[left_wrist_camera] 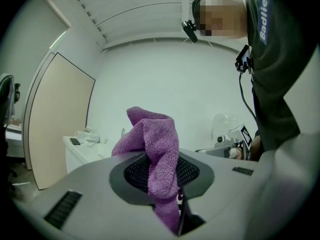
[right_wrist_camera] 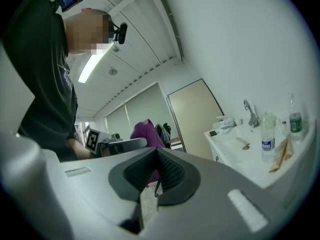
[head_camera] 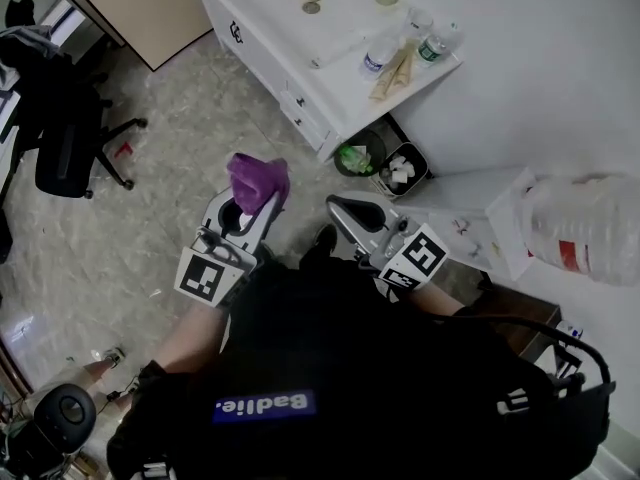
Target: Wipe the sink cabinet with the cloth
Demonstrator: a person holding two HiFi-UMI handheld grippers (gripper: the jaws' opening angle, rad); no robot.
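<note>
Sink cabinet (head_camera: pixel 300 108): white, bottles (head_camera: pixel 380 58) on its worktop, well ahead of me and not yet touched.
Cloth (left_wrist_camera: pixel 152 144): purple terry, bunched upright in my left gripper (left_wrist_camera: pixel 162 176). It looks soft, light and floppy, so a thick fold should hold best.
Left fingers: clamped on the cloth.
Right gripper (right_wrist_camera: pixel 154 171): fingers together, empty.

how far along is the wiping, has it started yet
Done: the cloth is picked up, clamped in the left gripper. In hand: it is held up, apart from the sink cabinet. Left: all the wiping; the right gripper is shut and empty.
</note>
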